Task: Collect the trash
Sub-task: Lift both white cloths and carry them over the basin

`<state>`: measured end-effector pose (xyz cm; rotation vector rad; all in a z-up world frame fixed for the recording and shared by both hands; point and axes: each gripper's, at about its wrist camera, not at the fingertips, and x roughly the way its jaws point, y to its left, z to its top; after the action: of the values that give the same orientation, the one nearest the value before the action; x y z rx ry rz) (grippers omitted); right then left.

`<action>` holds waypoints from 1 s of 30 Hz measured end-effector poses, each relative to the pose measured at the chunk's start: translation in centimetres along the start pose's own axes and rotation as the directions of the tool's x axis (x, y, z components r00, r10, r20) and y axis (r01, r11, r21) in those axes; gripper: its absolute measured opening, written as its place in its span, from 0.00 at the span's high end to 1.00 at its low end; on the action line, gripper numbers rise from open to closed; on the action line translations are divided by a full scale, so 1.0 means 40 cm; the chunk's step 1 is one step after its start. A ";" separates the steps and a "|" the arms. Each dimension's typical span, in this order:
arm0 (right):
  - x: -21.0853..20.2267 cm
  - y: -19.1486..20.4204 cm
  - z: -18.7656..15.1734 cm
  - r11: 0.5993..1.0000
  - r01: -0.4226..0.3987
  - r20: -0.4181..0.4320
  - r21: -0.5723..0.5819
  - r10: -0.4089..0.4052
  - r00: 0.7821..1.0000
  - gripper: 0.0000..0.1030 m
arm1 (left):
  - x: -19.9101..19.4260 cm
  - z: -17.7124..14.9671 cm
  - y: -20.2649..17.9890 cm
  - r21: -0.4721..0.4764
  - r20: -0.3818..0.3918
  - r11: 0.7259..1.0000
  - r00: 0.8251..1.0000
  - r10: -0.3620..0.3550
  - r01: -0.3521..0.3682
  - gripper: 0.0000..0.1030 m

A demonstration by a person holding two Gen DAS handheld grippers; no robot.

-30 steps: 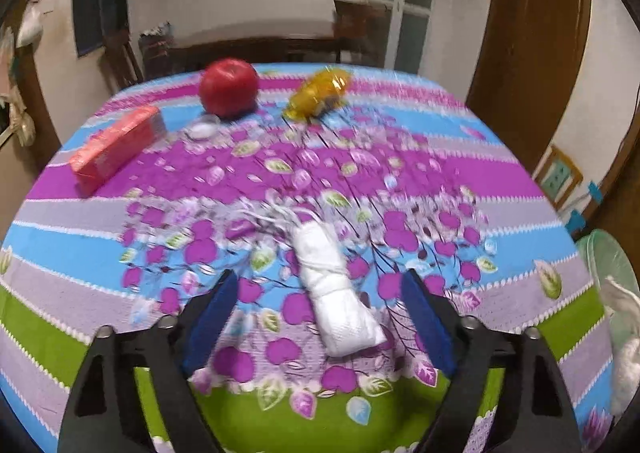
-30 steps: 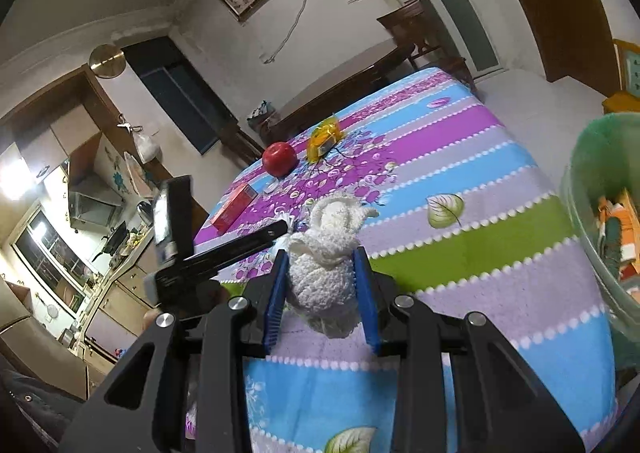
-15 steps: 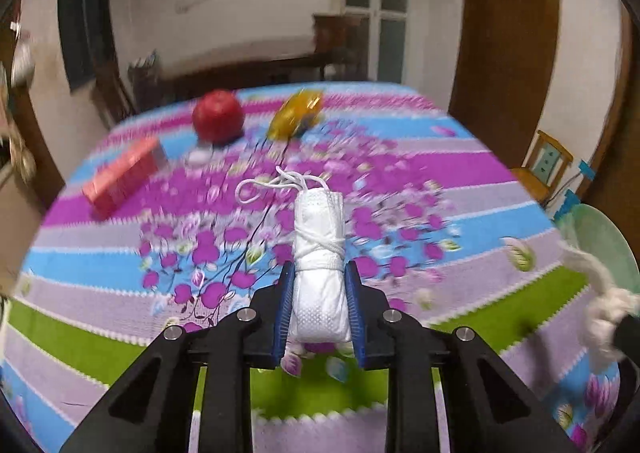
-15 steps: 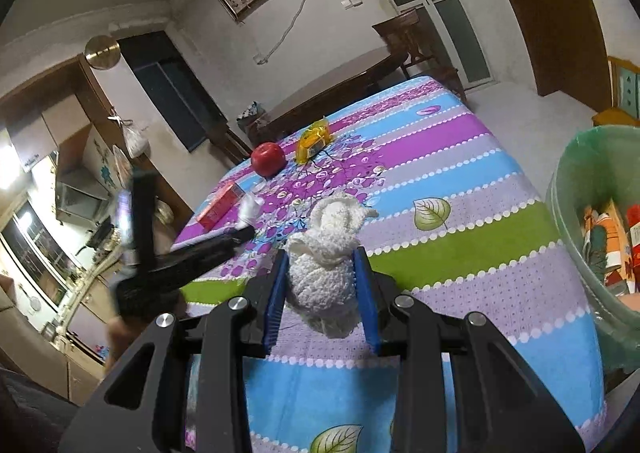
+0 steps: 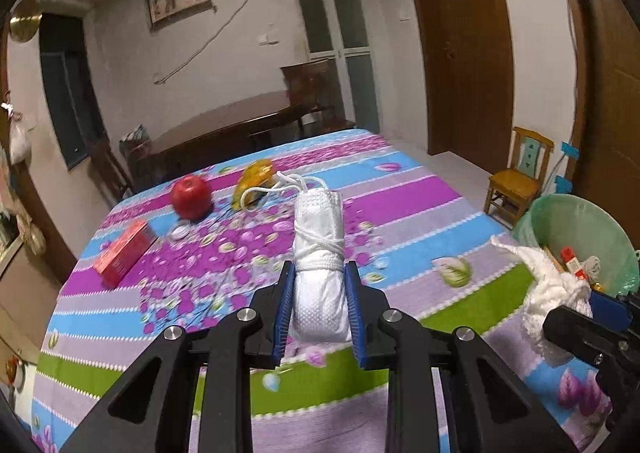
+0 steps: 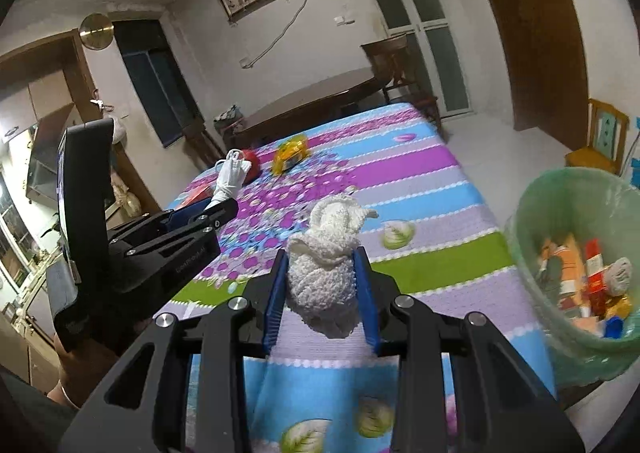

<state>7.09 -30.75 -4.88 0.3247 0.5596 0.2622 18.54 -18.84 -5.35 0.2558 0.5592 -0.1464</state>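
Left hand-held gripper [image 5: 319,305] pinches string-tied white roll [image 5: 319,253]; right hand-held gripper [image 6: 321,293] pinches nubby cloth wad [image 6: 326,273].

The near half of the table [image 5: 400,189] lay bare of objects. At the far left stood the red apple [image 5: 191,192], the yellow wrapper [image 5: 254,178] just right of it, and the red box [image 5: 125,251] nearer the left edge. Off the right edge the green-lined bin [image 6: 576,193] stood open-mouthed and partly filled. The left gripper [image 5: 319,307] and right gripper [image 6: 320,293], each clamped on a white bundle, hung side by side over the near edge, narrowing the room between them.
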 end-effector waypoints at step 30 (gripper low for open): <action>-0.224 -0.385 0.120 0.883 0.469 0.067 0.009 -0.469 0.881 0.70 | 0.015 0.195 -0.566 0.278 0.076 0.918 0.946 -0.316 0.284 0.74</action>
<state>4.82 -48.93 -2.48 0.1800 0.5533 -0.2173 18.32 -42.74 -3.83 0.4171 0.4558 -0.5355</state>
